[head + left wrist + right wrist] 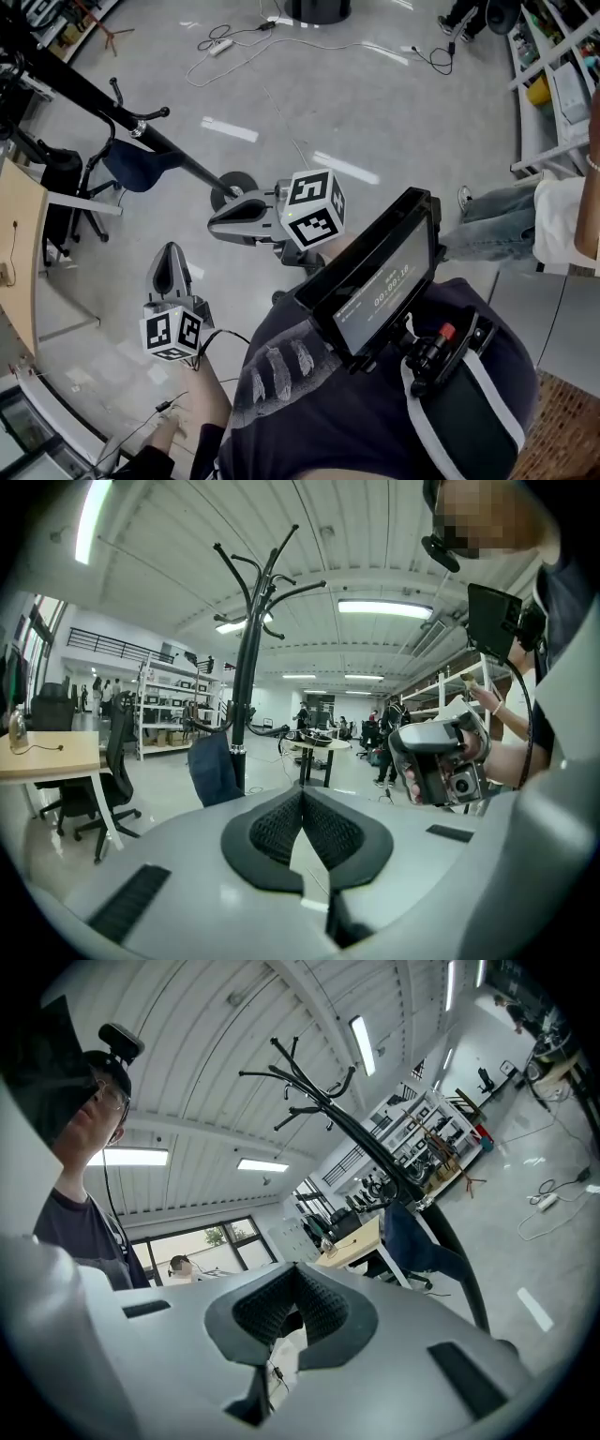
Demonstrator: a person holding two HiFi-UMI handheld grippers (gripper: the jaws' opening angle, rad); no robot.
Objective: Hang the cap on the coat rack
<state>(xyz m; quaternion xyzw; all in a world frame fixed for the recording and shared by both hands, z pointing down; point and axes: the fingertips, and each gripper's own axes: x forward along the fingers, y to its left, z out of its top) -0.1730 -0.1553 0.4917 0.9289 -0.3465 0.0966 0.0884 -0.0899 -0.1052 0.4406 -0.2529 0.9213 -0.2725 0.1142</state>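
The black coat rack (103,101) slants across the head view from the upper left down to its round base (234,185). A dark blue cap (141,165) hangs on one of its lower hooks. My left gripper (172,251) is shut and holds nothing, a little short of the rack. To its right, my right gripper (216,223) is also shut and empty, near the base. In the left gripper view the shut pads (302,797) face the rack (248,667) and the cap (214,766). The right gripper view has the rack (366,1138) and cap (417,1241) beyond the shut jaws.
A wooden desk (19,244) and a black office chair (56,187) stand at the left. Cables and a power strip (221,45) lie on the grey floor beyond. Shelving (553,84) and a seated person's leg (497,220) are at the right. A tablet (375,281) hangs at my chest.
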